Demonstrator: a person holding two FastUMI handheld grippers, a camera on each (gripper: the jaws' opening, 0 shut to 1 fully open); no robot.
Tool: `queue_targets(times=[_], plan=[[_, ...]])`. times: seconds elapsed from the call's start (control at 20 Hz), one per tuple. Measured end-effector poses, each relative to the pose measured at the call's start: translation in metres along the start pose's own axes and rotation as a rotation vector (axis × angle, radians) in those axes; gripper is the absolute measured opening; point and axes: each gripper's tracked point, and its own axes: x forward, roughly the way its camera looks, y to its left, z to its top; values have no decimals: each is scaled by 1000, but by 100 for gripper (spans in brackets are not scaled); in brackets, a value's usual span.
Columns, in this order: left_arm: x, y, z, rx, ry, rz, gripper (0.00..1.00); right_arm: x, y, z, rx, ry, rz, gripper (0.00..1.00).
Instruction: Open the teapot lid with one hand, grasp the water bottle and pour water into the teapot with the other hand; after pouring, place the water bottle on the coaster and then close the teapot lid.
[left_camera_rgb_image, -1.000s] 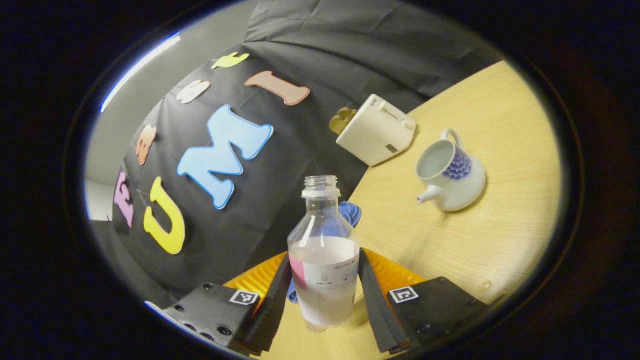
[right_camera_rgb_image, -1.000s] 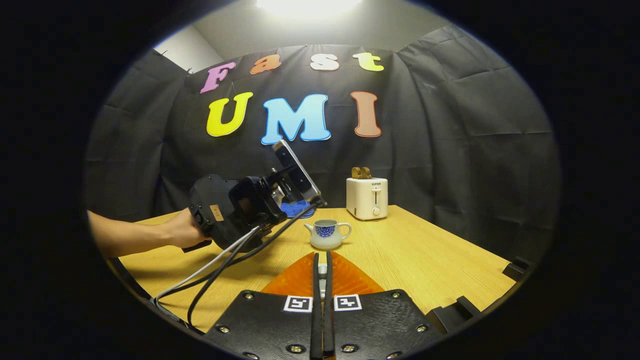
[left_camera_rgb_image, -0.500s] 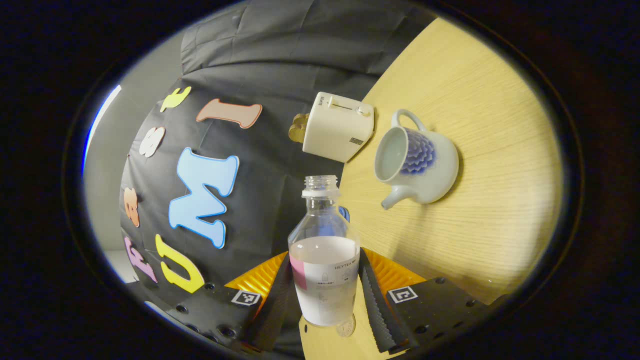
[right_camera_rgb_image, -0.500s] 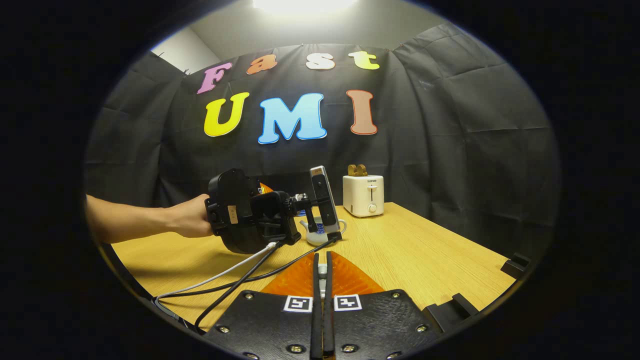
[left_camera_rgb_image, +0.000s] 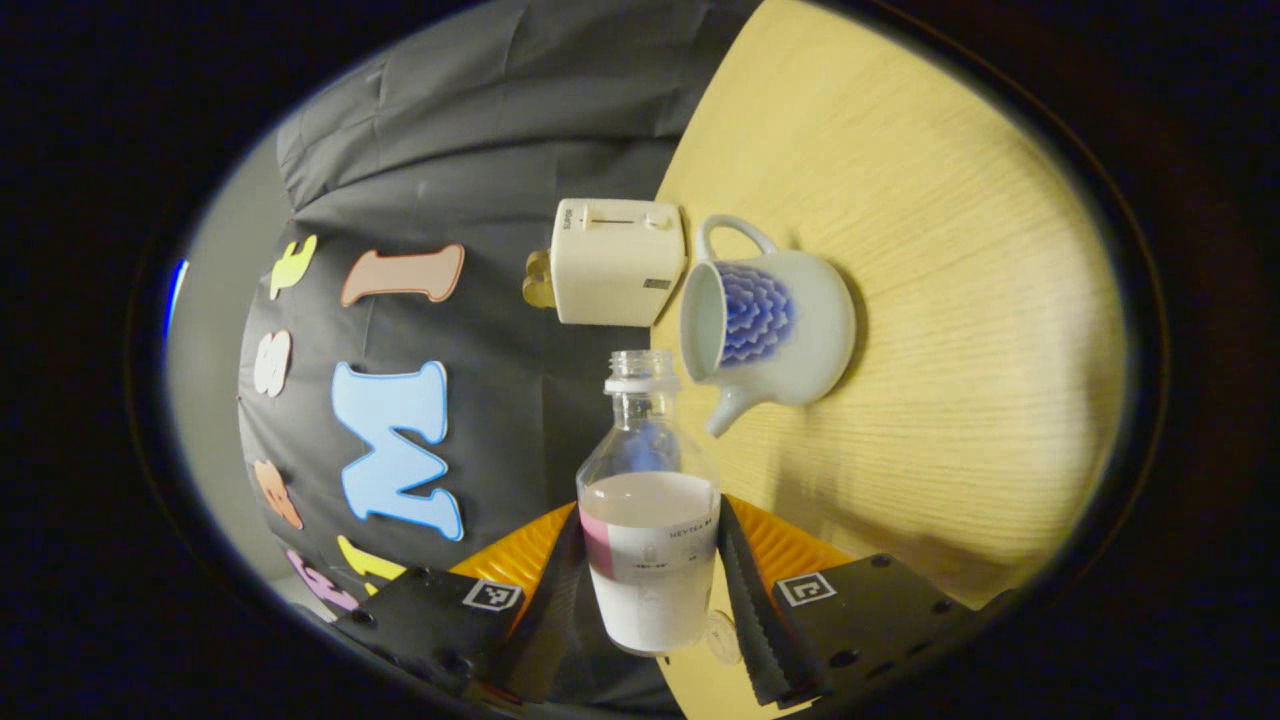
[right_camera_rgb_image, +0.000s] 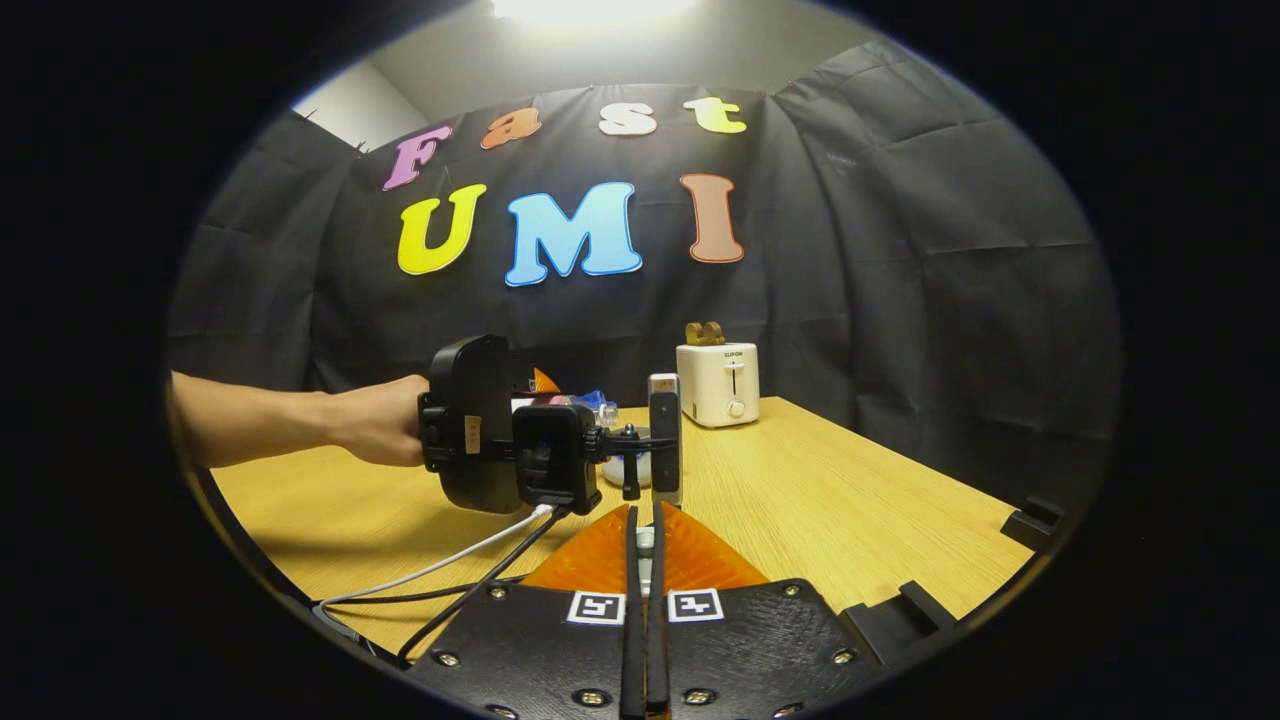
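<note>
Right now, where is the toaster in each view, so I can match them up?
Left gripper view: the toaster appears turned sideways, upper middle, above the water bottle and next to the teapot.
Right gripper view: the toaster stands upright, just right of centre.
Shared landmark: the far edge of the wooden table, where it meets the black cloth wall.
</note>
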Motion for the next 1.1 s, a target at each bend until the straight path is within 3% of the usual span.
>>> queue_targets(times=[1.1], plan=[[4,13,5,297,59,-10,84,-1,-9,-3,22,2,-16,1]])
